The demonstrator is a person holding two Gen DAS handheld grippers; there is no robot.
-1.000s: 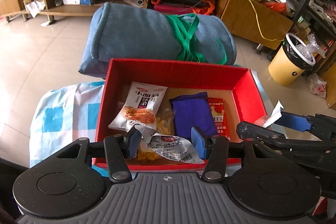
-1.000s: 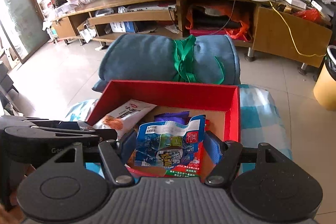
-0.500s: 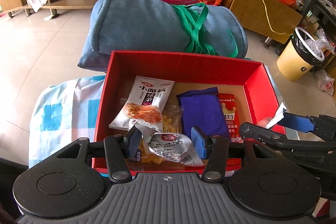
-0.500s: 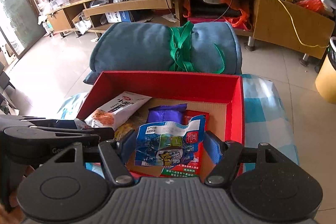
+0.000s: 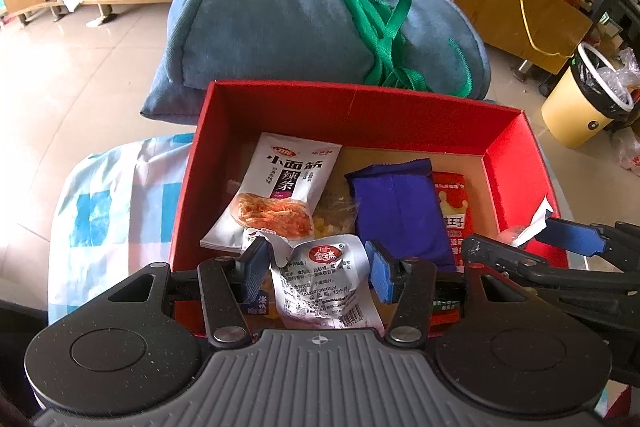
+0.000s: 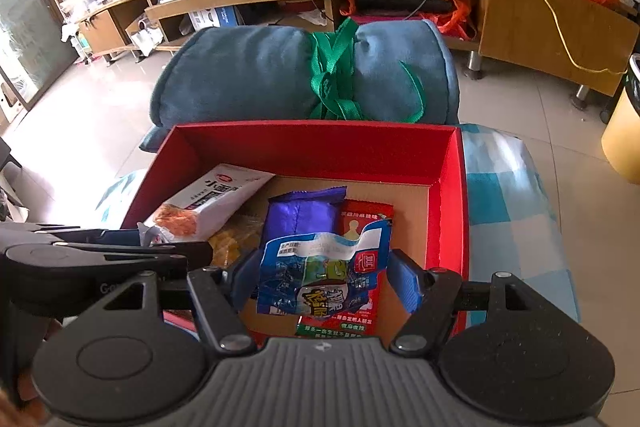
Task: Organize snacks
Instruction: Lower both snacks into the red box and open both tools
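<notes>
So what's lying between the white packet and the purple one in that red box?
A clear bag of yellow snack pieces sits between the white packet and the purple packet, partly tucked under both. The left wrist view shows it best.

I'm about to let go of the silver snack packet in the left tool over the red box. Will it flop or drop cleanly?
The silver packet looks crinkled and bent between the left tool, so it is probably floppy film. It seems small and thin, likely light, so it may flutter rather than drop straight. Its glossy surface could slide on the packets already in the red box.
</notes>
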